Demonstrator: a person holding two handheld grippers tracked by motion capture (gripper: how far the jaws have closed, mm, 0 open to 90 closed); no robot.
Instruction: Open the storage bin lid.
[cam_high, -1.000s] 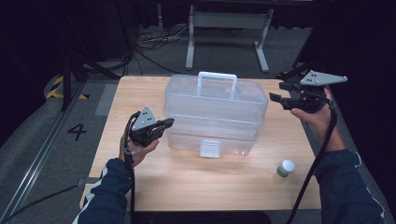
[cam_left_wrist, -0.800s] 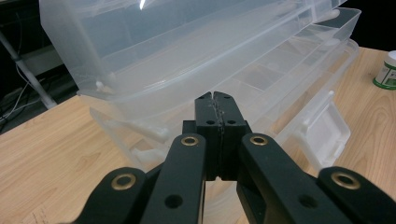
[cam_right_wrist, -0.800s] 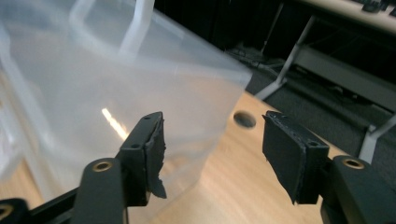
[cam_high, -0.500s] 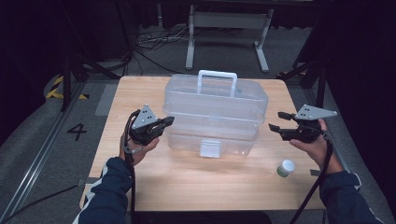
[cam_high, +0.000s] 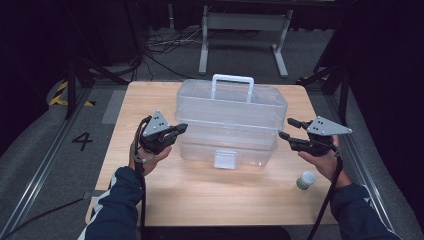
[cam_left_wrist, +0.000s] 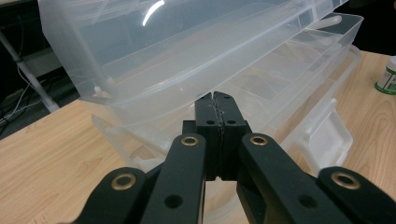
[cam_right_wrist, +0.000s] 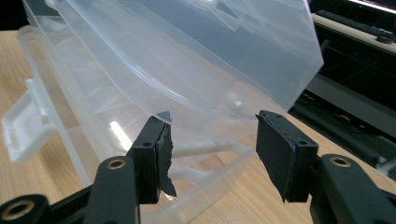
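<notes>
High view: clear lidded box (cam_high: 231, 125), contents seemingly none; left tool (cam_high: 181, 129) clenched, right tool (cam_high: 289, 128) released, narrowing.

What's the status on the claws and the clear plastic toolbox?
Left claw shut, empty, at the clear plastic toolbox left end. Right claw open, jaws just closing, at the right end, nothing gripped. Latch hangs open. Small bottle near right hand, not blocking.

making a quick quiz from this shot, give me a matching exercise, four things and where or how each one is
Things:
1. left tongs
2. right tongs
3. small bottle
4. clear plastic toolbox

States:
a. middle of the wooden table, white handle up
b. jaws apart, at the box's right end
c. jaws shut, at the box's left end
d. stands near the person's right hand

Pairs: 1-c, 2-b, 3-d, 4-a
</notes>
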